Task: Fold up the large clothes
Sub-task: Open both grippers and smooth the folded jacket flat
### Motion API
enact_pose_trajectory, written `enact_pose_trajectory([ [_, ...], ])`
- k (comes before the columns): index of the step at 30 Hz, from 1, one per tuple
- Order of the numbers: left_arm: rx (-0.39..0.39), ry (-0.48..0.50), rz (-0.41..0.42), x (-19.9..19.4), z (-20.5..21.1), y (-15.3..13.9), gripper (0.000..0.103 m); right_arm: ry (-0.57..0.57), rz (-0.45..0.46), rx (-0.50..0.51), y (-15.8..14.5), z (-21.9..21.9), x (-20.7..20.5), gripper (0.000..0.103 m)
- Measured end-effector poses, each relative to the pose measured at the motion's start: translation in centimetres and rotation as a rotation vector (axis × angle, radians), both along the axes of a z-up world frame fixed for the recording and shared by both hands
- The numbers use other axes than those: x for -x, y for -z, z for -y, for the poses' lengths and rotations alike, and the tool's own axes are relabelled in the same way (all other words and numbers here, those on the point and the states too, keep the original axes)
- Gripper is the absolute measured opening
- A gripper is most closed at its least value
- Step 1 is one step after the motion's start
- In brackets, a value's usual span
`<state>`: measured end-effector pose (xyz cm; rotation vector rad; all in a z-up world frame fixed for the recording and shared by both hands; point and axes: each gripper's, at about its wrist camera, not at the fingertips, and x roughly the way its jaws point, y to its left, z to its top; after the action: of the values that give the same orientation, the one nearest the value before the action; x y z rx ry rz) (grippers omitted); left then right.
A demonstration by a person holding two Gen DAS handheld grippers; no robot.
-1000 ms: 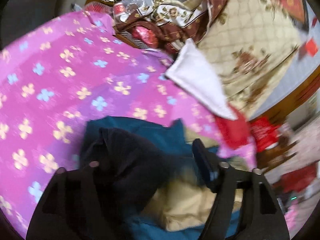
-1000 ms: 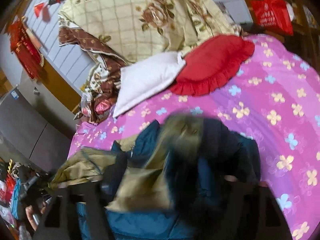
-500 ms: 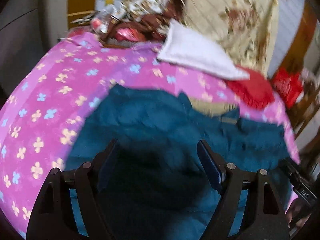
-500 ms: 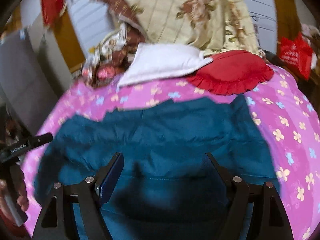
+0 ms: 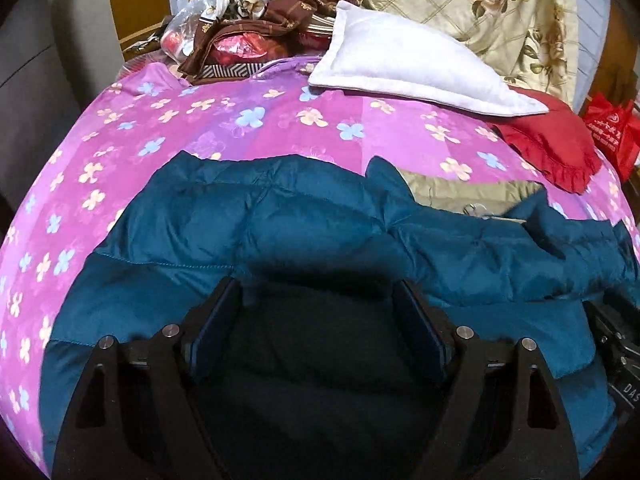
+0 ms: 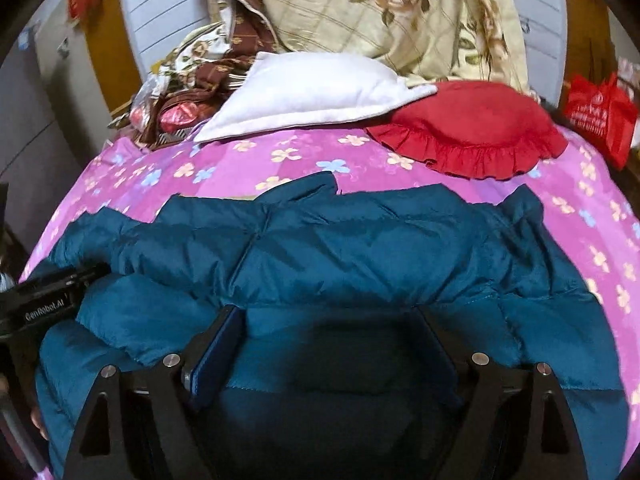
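Your teal quilted puffer jacket [image 5: 320, 224] runs off the bottom edge in both views; its near part sits in deep shadow; its olive lining [image 5: 460, 194] shows only partly; the red bag's [image 6: 600, 116] print is unreadable.

We find the jacket [image 6: 360, 256] spread flat across the near part of the bed [image 6: 592, 208], with both grippers above its near edge, left gripper [image 5: 320, 332] to the left of right gripper [image 6: 332, 344]. Behind the jacket, a pillow [image 6: 312, 96] lies on the bed with a frilled cushion [image 6: 472, 128] to its right, the pillow's corner overlapping it. A quilt [image 6: 400, 12] is heaped behind both, and a bag [image 6: 600, 116] sits off the bed's far right corner.
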<state>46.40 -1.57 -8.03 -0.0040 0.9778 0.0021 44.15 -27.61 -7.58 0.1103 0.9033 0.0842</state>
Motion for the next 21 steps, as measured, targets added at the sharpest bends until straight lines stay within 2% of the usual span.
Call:
enact_pose_trajectory([
  [5,-0.010,0.002,-0.011,-1.5,0.6,0.6,0.083,0.012,-0.014,-0.011,0.8,0.3,-1.6,0.086],
  [10,0.064,-0.002,-0.004,0.2,-1.1,-1.1,0.083,0.021,-0.012,-0.006,0.4,0.2,-0.8,0.085],
  [12,0.104,-0.014,0.008,1.8,-2.3,-2.2,0.083,0.038,0.019,-0.029,-1.0,0.9,1.0,0.085],
  [15,0.129,-0.032,0.047,4.6,-5.1,-3.7,0.083,0.025,0.060,-0.116,-2.9,2.4,4.7,0.085],
  [18,0.084,-0.061,0.080,7.0,-8.2,-3.8,0.083,0.028,0.084,-0.135,-3.4,4.3,8.5,0.085],
  [20,0.043,-0.102,0.069,8.0,-10.4,-2.7,0.083,0.040,0.090,-0.111,-3.0,5.3,10.0,0.085],
  [21,0.051,-0.113,0.051,8.0,-11.3,-2.0,0.083,0.045,0.091,-0.090,-2.7,5.9,10.7,0.085],
])
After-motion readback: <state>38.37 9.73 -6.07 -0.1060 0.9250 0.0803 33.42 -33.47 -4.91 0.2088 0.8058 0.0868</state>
